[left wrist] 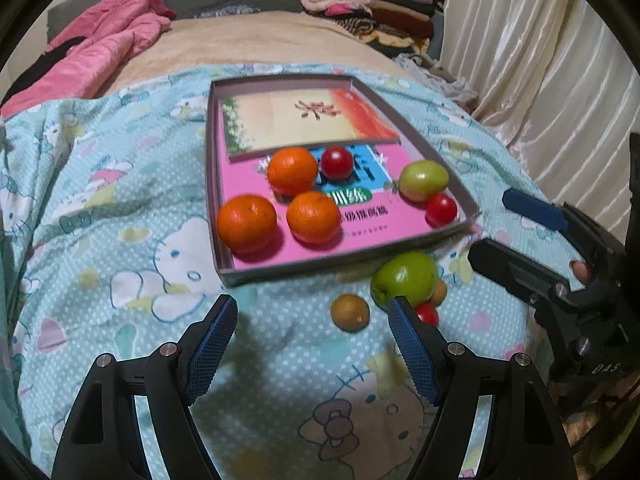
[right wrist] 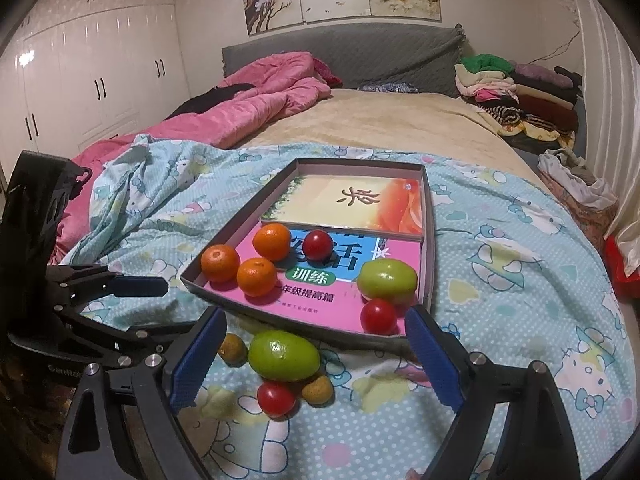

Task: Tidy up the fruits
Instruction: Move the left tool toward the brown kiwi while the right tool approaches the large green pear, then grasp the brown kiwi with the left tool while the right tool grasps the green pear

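Observation:
A shallow grey box [left wrist: 211,168] [right wrist: 430,240] lies on the bed, lined with books. In it are three oranges [left wrist: 292,171] [right wrist: 256,277], two red tomatoes [left wrist: 441,209] [right wrist: 378,316] and a green fruit [left wrist: 423,175] [right wrist: 387,281]. On the quilt in front of the box lie a second green fruit [left wrist: 404,278] [right wrist: 284,356], a red tomato [right wrist: 276,398] and two small brown fruits [left wrist: 350,312] [right wrist: 318,390]. My left gripper [left wrist: 313,302] [right wrist: 172,306] is open over bare quilt, left of this cluster. My right gripper [right wrist: 316,314] [left wrist: 490,224] is open, with the cluster lying between its fingers, untouched.
The light-blue cartoon quilt [left wrist: 120,220] covers the near bed. A pink duvet [right wrist: 256,96] lies at the far left and folded clothes [right wrist: 520,92] are stacked at the far right. White wardrobes [right wrist: 80,72] stand on the left, a curtain [left wrist: 540,60] on the right.

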`<action>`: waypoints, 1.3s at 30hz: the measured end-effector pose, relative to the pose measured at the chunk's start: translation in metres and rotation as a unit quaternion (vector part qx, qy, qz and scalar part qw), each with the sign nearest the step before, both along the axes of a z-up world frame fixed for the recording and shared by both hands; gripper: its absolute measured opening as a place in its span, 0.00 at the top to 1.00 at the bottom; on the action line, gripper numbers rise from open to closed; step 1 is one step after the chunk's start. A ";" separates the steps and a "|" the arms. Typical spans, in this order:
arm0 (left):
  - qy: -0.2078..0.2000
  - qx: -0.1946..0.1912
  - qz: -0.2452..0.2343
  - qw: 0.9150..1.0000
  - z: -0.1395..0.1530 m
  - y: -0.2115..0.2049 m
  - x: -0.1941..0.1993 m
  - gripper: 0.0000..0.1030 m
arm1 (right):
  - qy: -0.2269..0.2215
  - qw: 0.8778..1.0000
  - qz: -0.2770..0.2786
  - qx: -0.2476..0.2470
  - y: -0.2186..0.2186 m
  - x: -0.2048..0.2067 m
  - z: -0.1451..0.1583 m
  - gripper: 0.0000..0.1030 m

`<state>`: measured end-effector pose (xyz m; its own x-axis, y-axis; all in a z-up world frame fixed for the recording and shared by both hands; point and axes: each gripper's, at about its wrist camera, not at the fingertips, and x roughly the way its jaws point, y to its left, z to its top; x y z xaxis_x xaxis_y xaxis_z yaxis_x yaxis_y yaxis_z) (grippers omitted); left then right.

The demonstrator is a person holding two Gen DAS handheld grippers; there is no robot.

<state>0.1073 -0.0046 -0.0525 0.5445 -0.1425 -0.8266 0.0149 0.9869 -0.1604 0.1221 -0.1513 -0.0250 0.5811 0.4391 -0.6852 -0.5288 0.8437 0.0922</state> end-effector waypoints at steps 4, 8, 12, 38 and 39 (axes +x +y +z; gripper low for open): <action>0.010 0.010 -0.015 1.000 -0.004 -0.008 0.000 0.23 | 0.004 1.000 -0.001 -0.002 -0.001 0.001 -0.002 0.12; 0.023 0.015 -0.026 0.999 -0.011 -0.012 0.002 0.23 | 0.010 1.000 0.000 -0.004 -0.001 0.001 -0.004 0.12; 0.042 0.008 -0.030 0.999 -0.021 -0.012 0.005 0.29 | 0.020 1.000 0.005 -0.003 0.000 0.002 -0.007 0.12; 0.049 -0.011 -0.084 0.995 -0.039 -0.022 0.030 0.73 | 0.133 0.990 0.038 -0.022 0.017 0.019 -0.052 0.28; 0.049 -0.013 -0.083 0.995 -0.039 -0.020 0.029 0.73 | 0.134 0.990 0.042 -0.024 0.019 0.019 -0.053 0.29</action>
